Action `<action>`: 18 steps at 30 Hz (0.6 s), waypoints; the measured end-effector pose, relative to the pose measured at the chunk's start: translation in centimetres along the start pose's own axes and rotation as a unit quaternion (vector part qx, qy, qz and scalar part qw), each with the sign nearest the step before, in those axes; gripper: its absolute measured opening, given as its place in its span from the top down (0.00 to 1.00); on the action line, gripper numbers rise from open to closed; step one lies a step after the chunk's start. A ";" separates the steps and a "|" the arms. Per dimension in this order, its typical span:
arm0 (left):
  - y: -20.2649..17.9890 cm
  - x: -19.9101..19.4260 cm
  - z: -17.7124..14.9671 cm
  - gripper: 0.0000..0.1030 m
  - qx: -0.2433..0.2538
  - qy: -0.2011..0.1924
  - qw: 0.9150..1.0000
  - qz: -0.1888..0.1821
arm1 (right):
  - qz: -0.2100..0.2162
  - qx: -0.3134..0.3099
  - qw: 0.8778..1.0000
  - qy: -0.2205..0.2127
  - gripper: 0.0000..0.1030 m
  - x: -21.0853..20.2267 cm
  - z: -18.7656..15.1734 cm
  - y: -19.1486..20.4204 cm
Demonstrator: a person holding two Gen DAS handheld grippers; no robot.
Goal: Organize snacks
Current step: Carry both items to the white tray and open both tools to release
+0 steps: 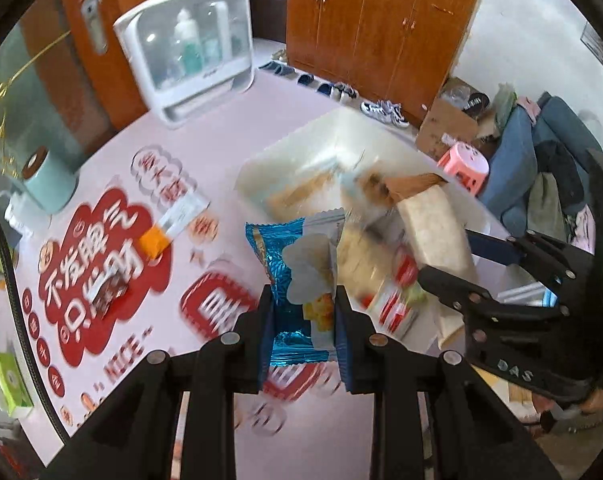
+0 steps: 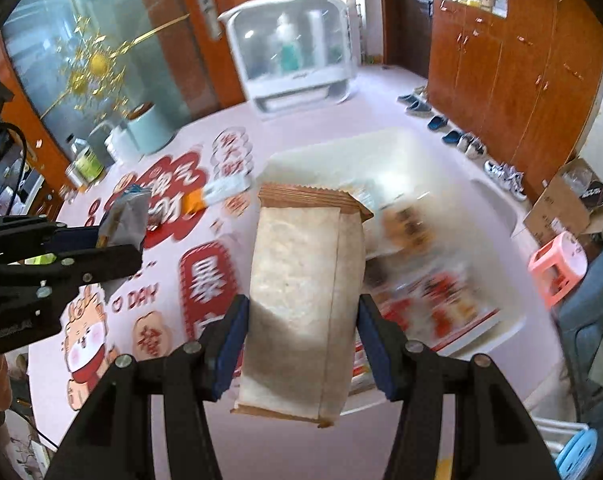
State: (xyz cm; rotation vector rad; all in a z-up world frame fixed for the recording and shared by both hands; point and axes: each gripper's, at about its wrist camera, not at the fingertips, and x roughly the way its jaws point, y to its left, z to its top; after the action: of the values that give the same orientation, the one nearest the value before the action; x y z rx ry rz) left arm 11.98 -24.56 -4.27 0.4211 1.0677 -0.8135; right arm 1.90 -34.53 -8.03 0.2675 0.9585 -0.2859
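Two grips hold: the left gripper (image 1: 303, 316) pinches a blue packet (image 1: 297, 264), the right gripper (image 2: 301, 344) clamps a beige packet (image 2: 305, 300); each should lower squarely into the white bin (image 2: 385, 144) at frame centre.

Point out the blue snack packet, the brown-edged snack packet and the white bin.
blue snack packet (image 1: 291, 258), left wrist view, blue foil front.
brown-edged snack packet (image 2: 301, 292), right wrist view, pale middle panel.
white bin (image 1: 297, 140), left wrist view, far rim.
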 end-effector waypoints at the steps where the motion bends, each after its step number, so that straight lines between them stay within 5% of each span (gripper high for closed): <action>1: -0.6 0.3 0.8 0.76 -0.002 -0.002 1.000 0.001 | -0.002 -0.002 1.000 -0.006 0.46 -0.2 0.6 -1.2; 8: -5.0 4.1 8.9 0.76 -0.027 -0.021 0.999 0.011 | -0.024 -0.017 0.999 -0.026 0.46 0.1 4.9 -7.4; 14: -6.9 7.5 12.2 0.75 -0.035 -0.008 0.999 0.018 | -0.016 -0.017 1.000 -0.013 0.46 2.2 6.6 -9.8; 16: -7.0 8.5 12.5 0.69 -0.037 -0.003 0.999 0.021 | -0.009 -0.017 1.000 0.000 0.45 3.1 6.7 -10.2; 18: -7.1 9.2 12.5 0.33 -0.041 -0.001 0.999 0.023 | 0.001 -0.020 1.000 0.014 0.43 3.9 6.6 -10.4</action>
State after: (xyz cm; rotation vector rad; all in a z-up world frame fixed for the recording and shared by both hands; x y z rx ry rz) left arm 16.33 -40.87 -6.44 0.3737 1.0830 -0.7263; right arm 5.37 -46.96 -8.66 0.2363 0.9910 -0.2623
